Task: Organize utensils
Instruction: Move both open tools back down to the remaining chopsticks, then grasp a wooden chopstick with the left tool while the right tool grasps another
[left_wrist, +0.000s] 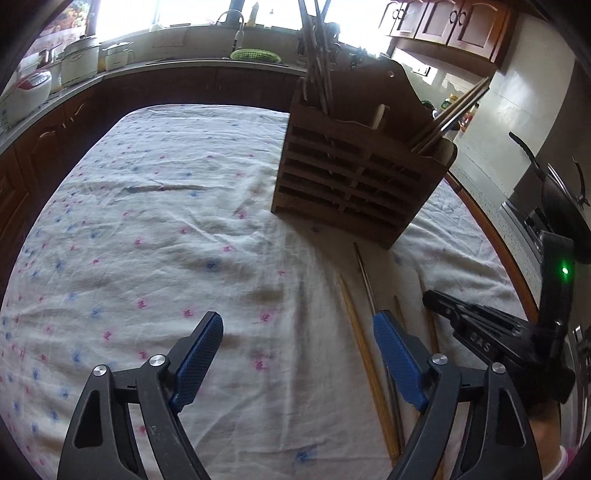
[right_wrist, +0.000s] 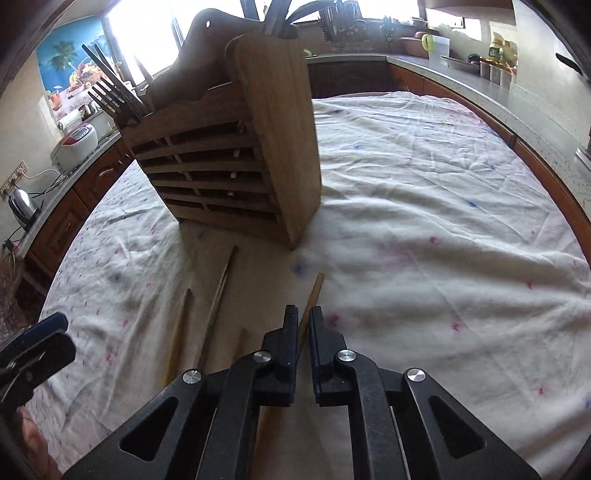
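Because the right gripper has its fingers drawn in around a wooden chopstick, the stick runs forward between them with its tip aimed toward the wooden utensil holder, which seems the sensible line for carrying it to a slot. Whether the pads actually pinch the stick or only flank it is hard to judge; a thin gap shows on one side.

The left gripper hangs over the cloth-covered desk with its blue fingers wide apart and nothing between them, probably waiting its turn. Just beside its right finger lie the loose utensils: a yellowish chopstick and a thin metal rod, both pointing toward the holder, which stands upright near the far edge of the cloth.

Forks and other handles already stand in the holder's compartments, but the tops are cut off by the frame and backlit by the window. The near ends of the loose sticks vanish under the grippers, so their count is uncertain.
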